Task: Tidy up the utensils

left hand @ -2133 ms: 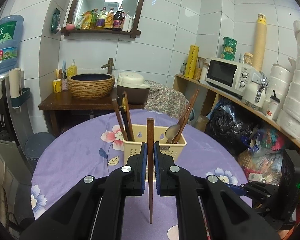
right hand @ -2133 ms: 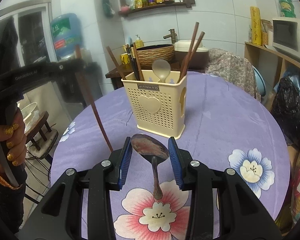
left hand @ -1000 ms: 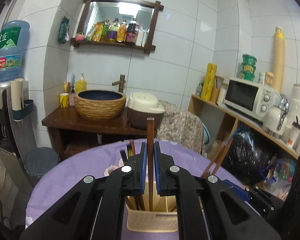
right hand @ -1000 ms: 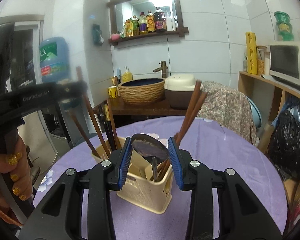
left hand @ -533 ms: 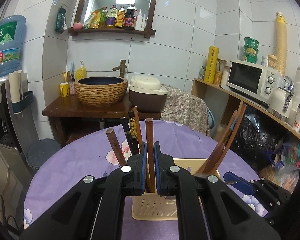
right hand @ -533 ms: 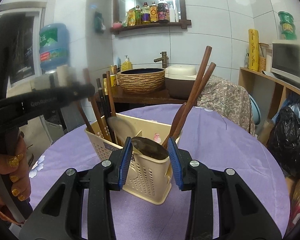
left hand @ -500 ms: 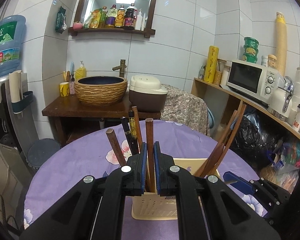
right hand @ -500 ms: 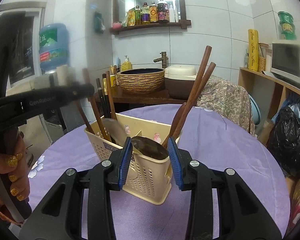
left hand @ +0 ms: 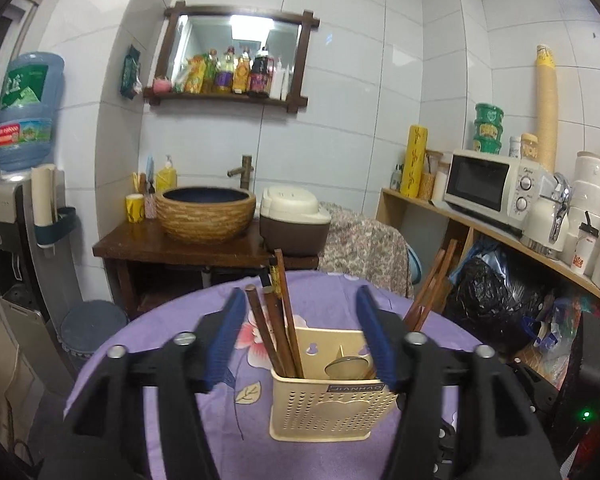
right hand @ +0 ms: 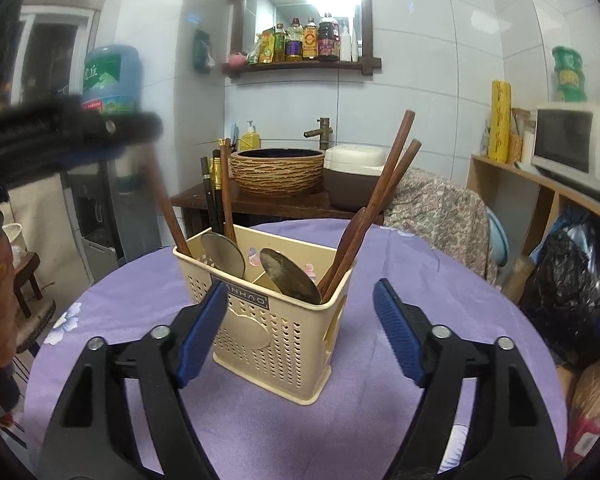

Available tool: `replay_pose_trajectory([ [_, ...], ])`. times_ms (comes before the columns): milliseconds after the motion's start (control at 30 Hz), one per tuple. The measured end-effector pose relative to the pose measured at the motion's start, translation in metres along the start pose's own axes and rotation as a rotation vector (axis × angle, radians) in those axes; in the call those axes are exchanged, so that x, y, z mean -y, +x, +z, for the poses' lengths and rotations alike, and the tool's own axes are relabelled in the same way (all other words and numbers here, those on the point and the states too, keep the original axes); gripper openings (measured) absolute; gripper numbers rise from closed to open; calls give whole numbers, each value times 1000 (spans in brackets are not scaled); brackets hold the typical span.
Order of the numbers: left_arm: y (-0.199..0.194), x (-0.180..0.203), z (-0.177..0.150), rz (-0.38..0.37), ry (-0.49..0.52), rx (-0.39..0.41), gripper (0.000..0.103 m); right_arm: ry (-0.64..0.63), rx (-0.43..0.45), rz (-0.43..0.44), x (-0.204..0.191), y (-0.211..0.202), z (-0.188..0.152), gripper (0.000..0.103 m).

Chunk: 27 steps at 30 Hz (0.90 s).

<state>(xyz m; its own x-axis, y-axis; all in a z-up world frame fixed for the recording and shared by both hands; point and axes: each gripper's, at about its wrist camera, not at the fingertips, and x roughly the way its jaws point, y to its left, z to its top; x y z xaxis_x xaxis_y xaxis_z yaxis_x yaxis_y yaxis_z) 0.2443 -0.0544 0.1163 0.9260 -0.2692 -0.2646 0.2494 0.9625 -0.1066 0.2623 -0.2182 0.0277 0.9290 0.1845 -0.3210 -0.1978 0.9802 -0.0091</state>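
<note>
Utensils are all upright in the cream caddy (right hand: 284,316) mid-counter: chopsticks (left hand: 278,320) bunched in the left compartment, two spoons (right hand: 288,276) bowl-up in the middle, wooden handles (right hand: 380,200) leaning out right, sorted by kind so each is easy to grab. Left hand-held gripper (left hand: 300,328) hangs spread wide above the chopsticks, holding nothing. Right hand-held gripper (right hand: 300,320) is spread too, straddling the caddy's near face, empty. Purple floral counter (right hand: 440,280) around it shows no stray cutlery, so the job looks about done.

The cream utensil holder (left hand: 332,412) bears a small dark plate reading "JIANHAO"; in the right wrist view only "ANHAO" shows; the water bottle (right hand: 110,80) carries large Chinese characters, not clearly readable.
</note>
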Motion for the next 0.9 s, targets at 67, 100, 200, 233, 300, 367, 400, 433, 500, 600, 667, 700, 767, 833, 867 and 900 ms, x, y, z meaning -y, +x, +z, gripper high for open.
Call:
replay_pose_trajectory([
  [67,-17,0,-3,1,16,33,76,-26,23,-24,-4,-10,-2,90],
  [100,-23,1,-5,4,19,46,80,-33,28,-34,-6,-14,-4,93],
  [200,-45,-2,-12,11,20,87,96,-31,23,-44,-7,-28,-10,97],
  [233,-52,-5,-17,12,13,94,98,-22,21,-42,-7,-33,-13,97],
  [300,-61,-9,-26,-1,2,86,98,-5,11,-36,-7,-47,-22,97],
  [367,-67,-11,-39,-1,0,68,98,3,0,-38,-8,-60,-32,97],
  [400,-71,-12,-51,0,4,48,98,8,-2,-41,-9,-68,-39,97],
  [433,-73,-12,-59,3,6,35,98,13,-4,-43,-10,-74,-45,97],
  [500,-81,-14,-83,13,-3,-6,98,25,-13,-38,-13,-88,-64,97],
  [600,-97,-17,-116,28,-23,-40,98,14,-43,-37,-23,-107,-97,97],
  [667,-111,-15,-135,56,-14,-53,98,16,-55,-55,-26,-121,-116,97],
  [700,-116,-15,-141,68,-10,-57,98,25,-60,-58,-25,-126,-123,97],
  [767,-129,-12,-154,83,11,-59,98,67,-57,-50,-24,-142,-134,97],
  [833,-140,-8,-161,104,35,-54,98,97,-45,-39,-23,-156,-141,97],
  [867,-148,-4,-165,115,56,-40,98,101,-32,-41,-25,-165,-145,97],
  [900,-154,-3,-167,121,67,-28,98,96,-21,-47,-28,-173,-147,97],
])
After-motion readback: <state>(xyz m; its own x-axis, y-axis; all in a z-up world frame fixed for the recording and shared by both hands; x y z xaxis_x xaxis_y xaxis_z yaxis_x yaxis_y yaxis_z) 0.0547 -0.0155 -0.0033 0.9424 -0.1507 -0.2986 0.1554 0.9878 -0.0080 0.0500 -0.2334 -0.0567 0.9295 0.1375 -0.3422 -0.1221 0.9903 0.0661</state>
